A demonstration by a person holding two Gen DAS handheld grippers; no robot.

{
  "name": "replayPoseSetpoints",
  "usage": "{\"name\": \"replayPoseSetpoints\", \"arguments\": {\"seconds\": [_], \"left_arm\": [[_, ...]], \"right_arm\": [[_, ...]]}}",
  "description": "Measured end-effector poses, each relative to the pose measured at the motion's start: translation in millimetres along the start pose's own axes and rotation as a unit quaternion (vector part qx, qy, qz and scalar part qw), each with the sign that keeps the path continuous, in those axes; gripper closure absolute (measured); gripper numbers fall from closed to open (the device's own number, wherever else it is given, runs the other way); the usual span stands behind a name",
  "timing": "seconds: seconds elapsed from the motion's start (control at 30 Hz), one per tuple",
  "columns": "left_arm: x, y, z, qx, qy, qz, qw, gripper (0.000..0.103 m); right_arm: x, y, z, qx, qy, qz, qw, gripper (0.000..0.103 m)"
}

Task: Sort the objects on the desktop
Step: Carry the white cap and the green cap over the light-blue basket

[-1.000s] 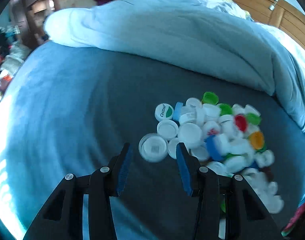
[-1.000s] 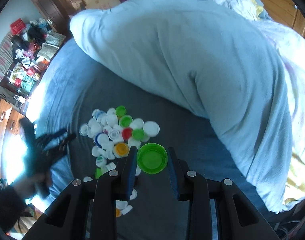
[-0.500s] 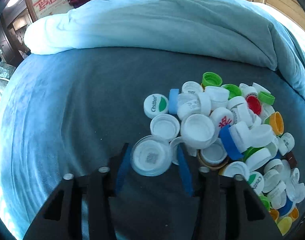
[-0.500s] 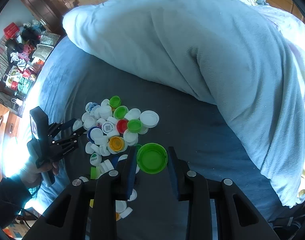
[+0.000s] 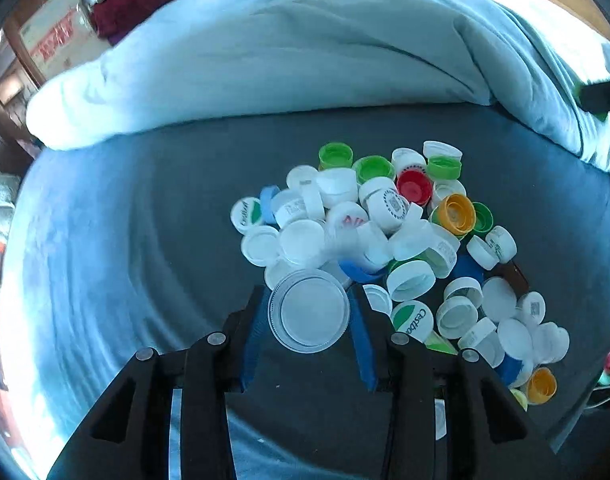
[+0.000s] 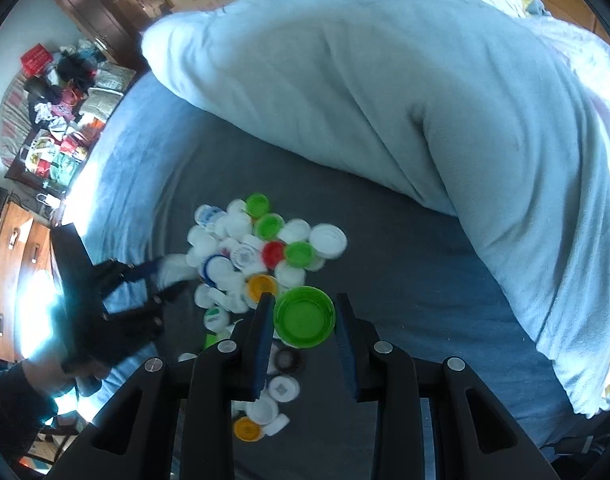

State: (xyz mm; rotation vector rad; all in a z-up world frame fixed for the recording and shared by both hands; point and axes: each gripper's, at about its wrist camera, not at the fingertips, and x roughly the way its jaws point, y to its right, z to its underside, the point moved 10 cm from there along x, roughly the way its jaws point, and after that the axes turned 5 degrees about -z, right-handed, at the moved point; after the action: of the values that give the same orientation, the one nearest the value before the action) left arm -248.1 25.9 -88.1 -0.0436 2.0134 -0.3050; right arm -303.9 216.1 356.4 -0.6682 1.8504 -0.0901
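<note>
- The pile of bottle caps (image 5: 385, 232) lies on the dark sheet (image 5: 165, 208) of a bed, mostly white, with green, red, orange and blue ones mixed in.
- A clear lid (image 5: 309, 311) sits clamped between the blue pads of the left gripper (image 5: 309, 320), at the near edge of the pile.
- A green cap (image 6: 304, 317), open side up, is pinched in the right gripper (image 6: 305, 322), just beside the pile.
- A pale blue duvet (image 6: 385, 100) is bunched behind the pile.
</note>
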Motion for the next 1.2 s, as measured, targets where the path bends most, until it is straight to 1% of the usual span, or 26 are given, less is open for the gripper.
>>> {"name": "replayPoseSetpoints", "arguments": {"seconds": [0.07, 0.1, 0.2, 0.23, 0.3, 0.33, 0.4, 0.43, 0.47, 0.53, 0.6, 0.67, 0.7, 0.8, 0.9, 0.97, 1.07, 1.17, 1.2], "left_arm": [[-2.2, -4.0, 4.8, -0.007, -0.007, -0.003, 0.9999, 0.069], [-8.7, -6.2, 2.1, -0.012, -0.004, -0.007, 0.9999, 0.069], [-38.6, -17.3, -9.3, -0.039, 0.004, 0.000, 0.9992, 0.069], [-50.2, -18.4, -17.7, -0.047, 0.009, 0.004, 0.9988, 0.069], [-85.9, -16.8, -31.3, -0.071, 0.021, 0.009, 0.9972, 0.068], [-103.0, -17.3, -37.9, -0.082, 0.028, 0.019, 0.9961, 0.068], [-145.1, -21.2, -55.3, -0.115, 0.044, 0.032, 0.9919, 0.068], [-158.5, -25.6, -60.3, -0.129, 0.050, 0.036, 0.9898, 0.068], [-177.3, -30.7, -67.2, -0.140, 0.056, 0.031, 0.9881, 0.068], [-206.8, -45.5, -79.0, -0.158, 0.073, 0.009, 0.9847, 0.068], [-234.1, -65.2, -84.2, -0.181, 0.068, -0.021, 0.9808, 0.068], [-261.7, -87.6, -87.6, -0.202, 0.079, -0.045, 0.9751, 0.068], [-275.9, -100.0, -86.3, -0.209, 0.080, -0.065, 0.9725, 0.068], [-302.2, -131.0, -75.8, -0.231, 0.078, -0.103, 0.9644, 0.068], [-319.7, -166.0, -56.9, -0.255, 0.064, -0.132, 0.9557, 0.068], [-326.8, -189.7, -42.5, -0.275, 0.062, -0.145, 0.9485, 0.068], [-330.7, -219.3, -18.6, -0.289, 0.059, -0.173, 0.9395, 0.068], [-334.3, -248.3, 6.8, -0.317, 0.050, -0.190, 0.9280, 0.068], [-334.7, -257.6, 17.2, -0.332, 0.042, -0.195, 0.9221, 0.068]], "right_arm": [[-1.3, -3.5, -2.1, 0.000, 0.001, -0.004, 1.000, 0.071], [-4.3, -5.2, -4.4, 0.001, 0.003, -0.005, 1.000, 0.071], [-16.8, -10.4, -13.3, -0.003, 0.014, -0.001, 1.000, 0.071], [-22.7, -11.9, -17.2, -0.004, 0.018, 0.004, 1.000, 0.071], [-34.6, -16.1, -24.0, -0.006, 0.023, 0.012, 1.000, 0.071], [-41.9, -19.7, -27.7, -0.009, 0.026, 0.015, 1.000, 0.071], [-57.7, -32.2, -36.5, -0.020, 0.033, 0.019, 0.999, 0.071], [-67.6, -42.4, -42.7, -0.030, 0.037, 0.020, 0.999, 0.071], [-75.9, -52.6, -47.9, -0.040, 0.040, 0.018, 0.998, 0.071], [-96.7, -80.5, -61.1, -0.064, 0.052, 0.012, 0.997, 0.071], [-117.3, -113.5, -74.6, -0.084, 0.063, -0.001, 0.995, 0.071], [-133.5, -145.6, -84.2, -0.102, 0.073, -0.018, 0.992, 0.071], [-141.4, -163.3, -89.4, -0.112, 0.079, -0.029, 0.990, 0.071], [-157.8, -219.7, -100.7, -0.145, 0.092, -0.057, 0.983, 0.071], [-164.9, -274.6, -107.2, -0.161, 0.096, -0.093, 0.978, 0.071], [-165.3, -311.0, -107.1, -0.176, 0.090, -0.113, 0.974, 0.071], [-163.8, -363.1, -103.3, -0.208, 0.082, -0.133, 0.966, 0.071], [-157.2, -411.8, -94.9, -0.235, 0.070, -0.151, 0.958, 0.071], [-154.6, -426.0, -91.5, -0.243, 0.066, -0.156, 0.955, 0.071]]}}
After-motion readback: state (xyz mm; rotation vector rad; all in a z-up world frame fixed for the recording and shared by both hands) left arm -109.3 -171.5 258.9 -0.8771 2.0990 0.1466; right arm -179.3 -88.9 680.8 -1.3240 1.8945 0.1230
